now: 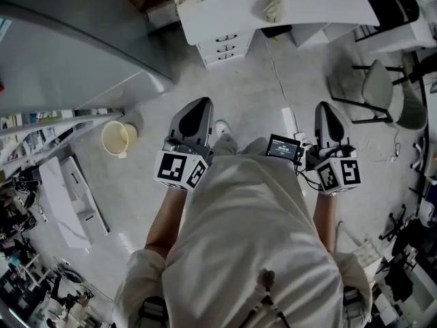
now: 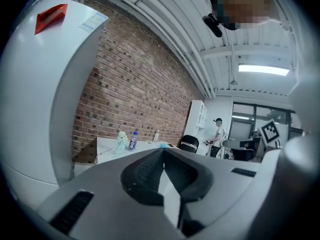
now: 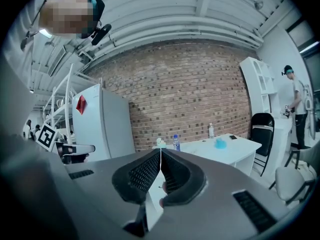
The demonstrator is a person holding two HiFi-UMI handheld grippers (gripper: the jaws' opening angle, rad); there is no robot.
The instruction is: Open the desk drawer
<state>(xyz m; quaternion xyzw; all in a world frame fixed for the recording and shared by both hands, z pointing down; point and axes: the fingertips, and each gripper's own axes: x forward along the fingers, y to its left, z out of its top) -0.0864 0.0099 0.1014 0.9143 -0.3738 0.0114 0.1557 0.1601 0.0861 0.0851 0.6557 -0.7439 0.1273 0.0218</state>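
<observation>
1. Ahead of both claws, well apart across bare grey floor (image 1: 259, 94), stands one white desk (image 1: 273, 12).
2. Left of the left gripper (image 1: 196, 108) rises a large white cabinet (image 1: 68, 53). Right of the right gripper (image 1: 328, 109) stands one grey chair (image 1: 382, 87).
3. Straight ahead of the left gripper, under the desk's edge, sits the white drawer unit (image 1: 224, 48). It has three fronts, each with a dark handle, and all look shut.
4. One power strip (image 1: 289, 120) lies on the floor between the grippers.
5. Each gripper's jaws are pressed together with nothing between them.
</observation>
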